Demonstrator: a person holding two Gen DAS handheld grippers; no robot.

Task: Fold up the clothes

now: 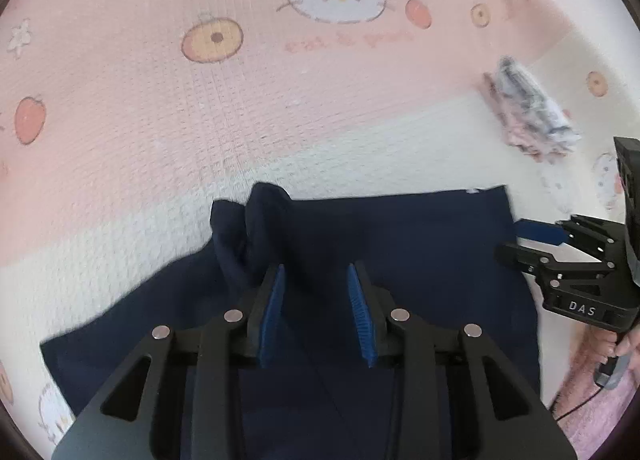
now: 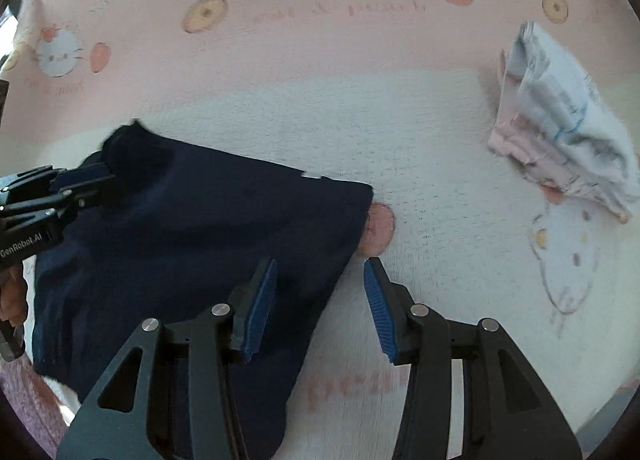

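Left wrist view – garment: a navy garment [image 1: 392, 256] lies mostly flat on the pink-and-white cat-print blanket [image 1: 160, 107], directly under and ahead of the left gripper [image 1: 316, 314].
Left wrist view – raised part: a bunched fold of the cloth stands up at the far left corner, just beyond the left finger.
Left wrist view – left gripper: its jaws stand apart with only cloth showing below the gap; it grips nothing.
Left wrist view – right gripper: the right gripper [image 1: 520, 242] sits at the garment's right edge; whether it pinches cloth cannot be told here.
Right wrist view – garment: the navy garment fills the lower left, its right edge running down between the fingers.
Right wrist view – right gripper: the right gripper [image 2: 320, 308] is spread wide, one finger over cloth, the other over bare blanket; it holds nothing.
Right wrist view – left gripper: seen at the left edge beside the raised corner; its grip cannot be told here.
Right wrist view – other cloth: a pale folded pile [image 2: 560, 119] lies well apart on the right.
Handling: likely light, limp and not fragile; it should sag and crease where lifted.
Where to hold: probably the corners or edge hems, one per gripper, so the fold stays even.
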